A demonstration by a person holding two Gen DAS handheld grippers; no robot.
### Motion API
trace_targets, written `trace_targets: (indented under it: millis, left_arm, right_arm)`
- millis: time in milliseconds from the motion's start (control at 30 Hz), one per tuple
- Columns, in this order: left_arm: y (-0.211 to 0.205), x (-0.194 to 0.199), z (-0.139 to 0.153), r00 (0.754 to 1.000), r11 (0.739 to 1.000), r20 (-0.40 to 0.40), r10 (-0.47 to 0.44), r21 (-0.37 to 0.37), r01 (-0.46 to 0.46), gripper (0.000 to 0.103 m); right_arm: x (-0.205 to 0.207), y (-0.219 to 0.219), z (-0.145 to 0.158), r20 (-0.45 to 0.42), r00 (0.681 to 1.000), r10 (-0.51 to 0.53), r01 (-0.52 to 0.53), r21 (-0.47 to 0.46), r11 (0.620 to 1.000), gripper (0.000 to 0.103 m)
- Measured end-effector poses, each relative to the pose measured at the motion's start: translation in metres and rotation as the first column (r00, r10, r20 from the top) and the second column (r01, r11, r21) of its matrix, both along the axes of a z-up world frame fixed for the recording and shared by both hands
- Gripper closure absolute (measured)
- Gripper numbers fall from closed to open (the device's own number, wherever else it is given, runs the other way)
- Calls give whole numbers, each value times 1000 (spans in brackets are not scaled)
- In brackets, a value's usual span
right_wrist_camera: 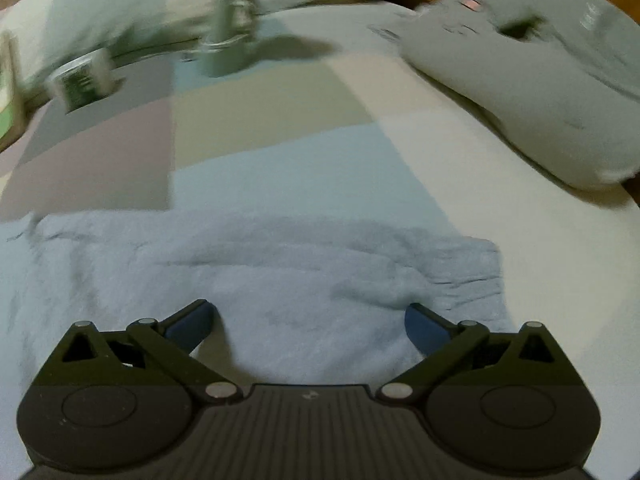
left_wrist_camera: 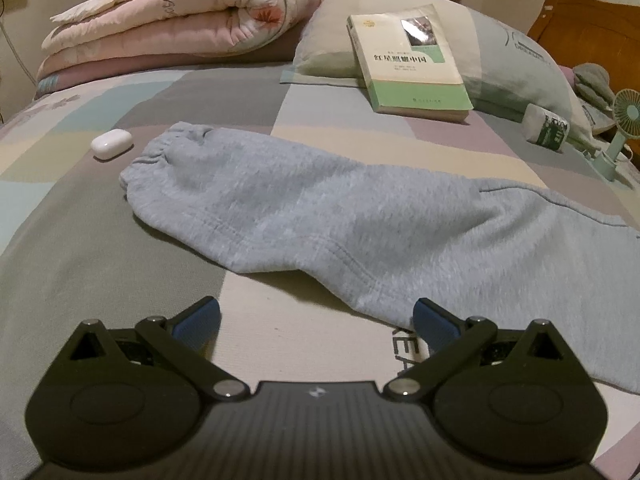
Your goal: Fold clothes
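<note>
Grey sweatpants (left_wrist_camera: 320, 216) lie flat on the patchwork bedsheet (left_wrist_camera: 80, 240), one leg stretching to the cuffed end at the left. My left gripper (left_wrist_camera: 316, 320) is open just above the sheet, close to the near edge of that leg, with nothing between its blue pads (left_wrist_camera: 200, 320). In the right wrist view the same sweatpants (right_wrist_camera: 248, 276) show their wide end, edge wrinkled at the right. My right gripper (right_wrist_camera: 308, 320) hovers over that cloth, jaws wide open, holding nothing. This view is blurred.
A white earbud case (left_wrist_camera: 111, 143) lies left of the cuff. Behind are a book (left_wrist_camera: 412, 60) leaning on a pillow (left_wrist_camera: 512, 60), a rolled pink quilt (left_wrist_camera: 172, 28), a small bottle (left_wrist_camera: 546, 128), a green desk fan (left_wrist_camera: 620, 132), and a grey plush cushion (right_wrist_camera: 540, 64).
</note>
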State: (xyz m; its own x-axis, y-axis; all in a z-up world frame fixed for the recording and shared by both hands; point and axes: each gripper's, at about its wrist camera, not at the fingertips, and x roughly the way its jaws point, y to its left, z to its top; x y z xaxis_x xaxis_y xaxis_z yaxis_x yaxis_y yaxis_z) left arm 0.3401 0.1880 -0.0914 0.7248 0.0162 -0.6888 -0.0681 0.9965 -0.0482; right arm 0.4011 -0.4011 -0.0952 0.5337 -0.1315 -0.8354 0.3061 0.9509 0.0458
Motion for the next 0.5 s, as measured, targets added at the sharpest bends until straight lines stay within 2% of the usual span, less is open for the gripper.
trace_targets:
  millis: [100, 267, 333, 500]
  left_arm:
    - [-1, 0, 0, 1000, 1000, 0, -2, 4, 2, 1]
    - [-7, -1, 2, 1000, 1000, 4, -20, 0, 20, 1]
    - [-10, -1, 2, 999, 999, 4, -34, -12, 34, 1]
    - [-18, -1, 4, 998, 997, -23, -65, -50, 64, 1]
  right_arm:
    - [-10, 9, 12, 7, 1000, -1, 1, 21, 1000, 0]
    - [-49, 49, 36, 76, 984, 160, -169, 132, 977, 0]
    - [-67, 71, 41, 85, 965, 249, -259, 148, 954, 0]
    - [-106, 113, 49, 112, 889, 445, -458, 157, 875, 0]
